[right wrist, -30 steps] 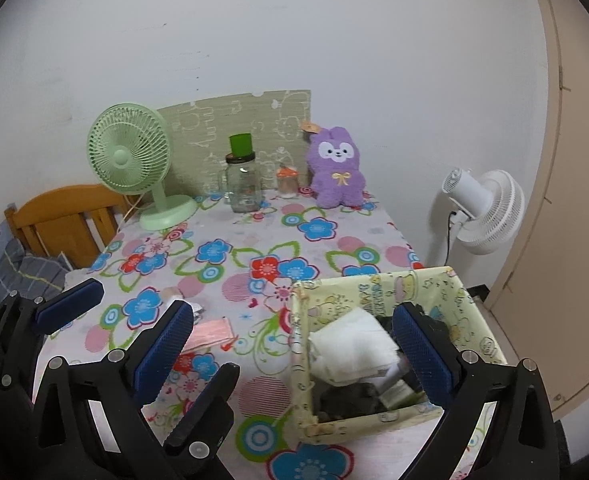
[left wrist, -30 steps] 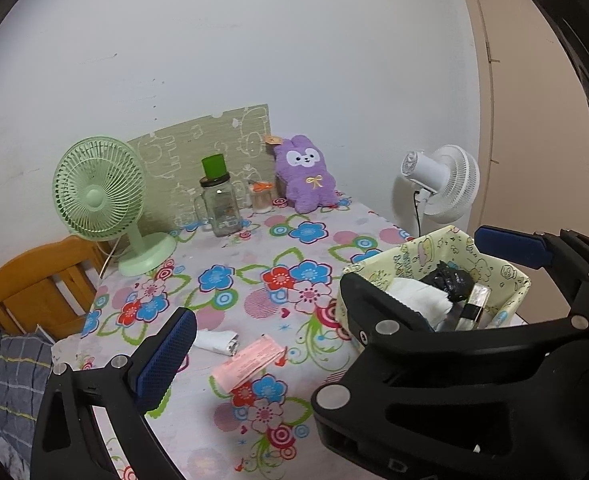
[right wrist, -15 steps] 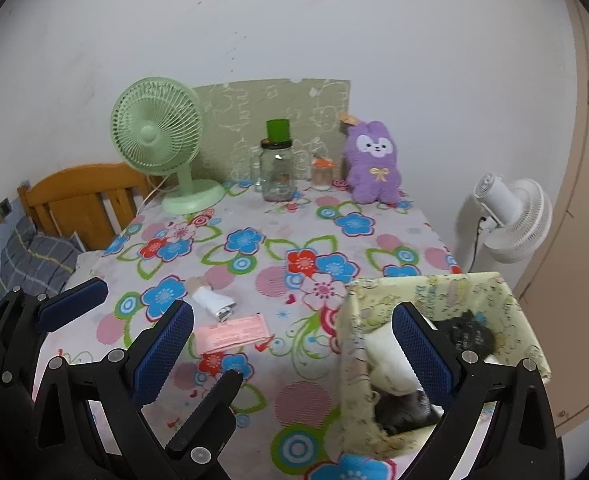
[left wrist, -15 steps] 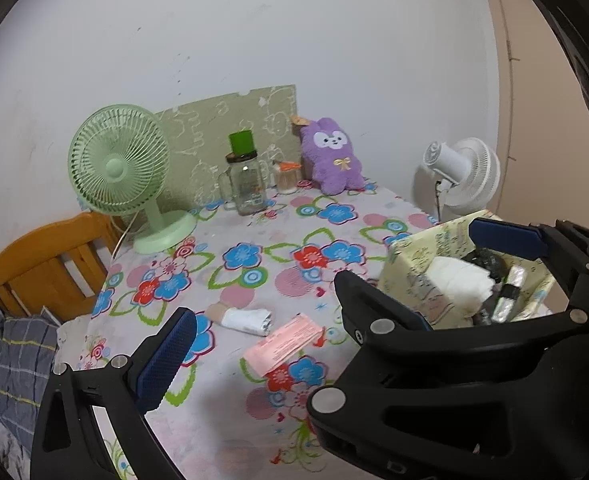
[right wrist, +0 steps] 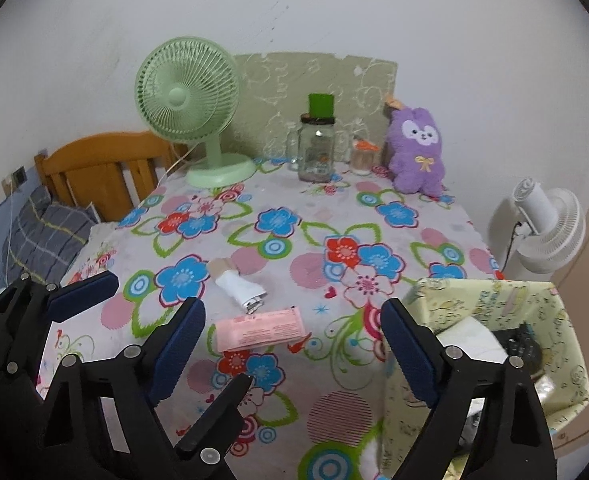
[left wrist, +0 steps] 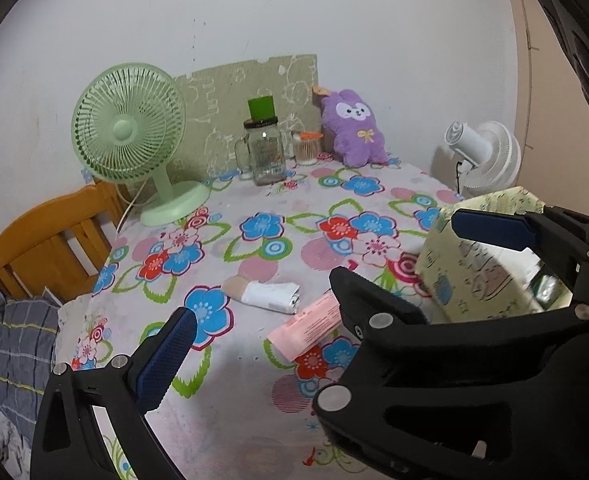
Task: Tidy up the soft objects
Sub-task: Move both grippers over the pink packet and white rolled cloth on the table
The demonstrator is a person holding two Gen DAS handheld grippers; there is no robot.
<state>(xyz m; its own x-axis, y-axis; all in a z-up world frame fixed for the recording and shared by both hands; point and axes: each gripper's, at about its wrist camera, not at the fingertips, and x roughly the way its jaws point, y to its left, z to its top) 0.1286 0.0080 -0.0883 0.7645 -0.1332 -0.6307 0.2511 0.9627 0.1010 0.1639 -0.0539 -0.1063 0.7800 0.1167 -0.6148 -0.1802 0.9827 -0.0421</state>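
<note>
Beside the yellow basket (right wrist: 490, 304), both tongs, left (left wrist: 330, 276) and right (right wrist: 294, 344), gape empty, apparently ready for the white roll (right wrist: 240, 290).

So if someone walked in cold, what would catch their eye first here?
Probably the loud flowered tablecloth, with the purple plush bunny and the green desk fan standing at its far edge by the wall. Nearer, a rolled white sock and a pink packet lie loose beside the yellow fabric bin, with both open grippers hovering in front.
</note>
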